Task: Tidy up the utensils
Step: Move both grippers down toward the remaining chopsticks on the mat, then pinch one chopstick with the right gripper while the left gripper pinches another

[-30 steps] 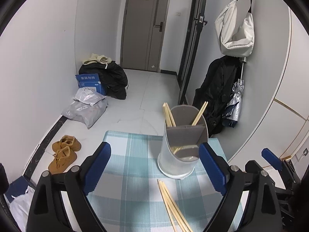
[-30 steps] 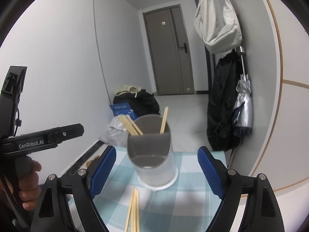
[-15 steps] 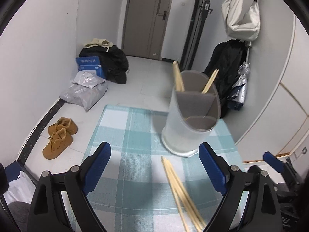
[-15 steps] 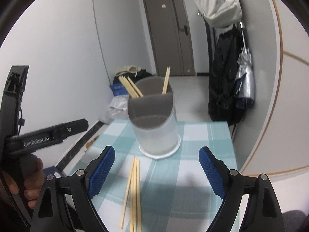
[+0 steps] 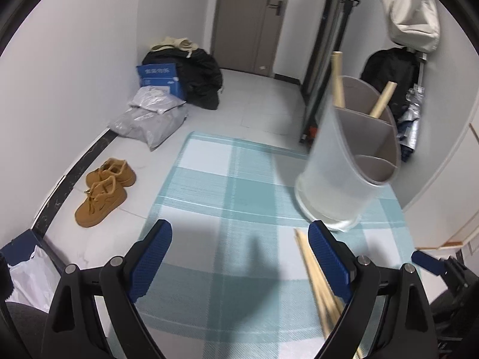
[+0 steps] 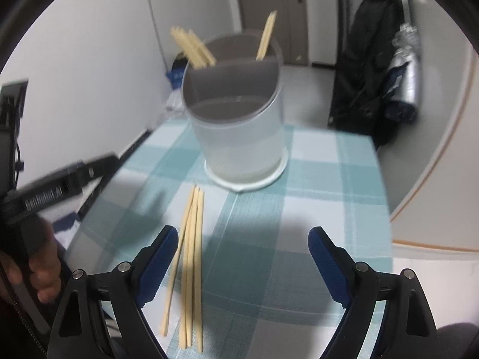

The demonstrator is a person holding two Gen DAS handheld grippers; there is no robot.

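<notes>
A translucent utensil holder (image 6: 239, 122) with grey dividers stands on the checked teal cloth (image 6: 323, 185); several wooden chopsticks (image 6: 194, 49) lean in its back compartments. Loose chopsticks (image 6: 190, 257) lie on the cloth in front of it. My right gripper (image 6: 242, 254) hangs open above the cloth, its left finger beside the loose chopsticks, nothing between its fingers. In the left wrist view the holder (image 5: 350, 161) is at the right and the loose chopsticks (image 5: 317, 281) run under the right finger of my open, empty left gripper (image 5: 239, 251).
The left gripper's body and a hand (image 6: 39, 272) show at the left of the right wrist view. On the floor are tan shoes (image 5: 104, 191), grey bags (image 5: 149, 119) and a blue box (image 5: 158, 79). A black coat and an umbrella (image 6: 401, 74) hang at the right wall.
Both grippers have come down and tilted toward the cloth, so the holder and loose chopsticks look larger and nearer. Neither gripper's opening has changed.
</notes>
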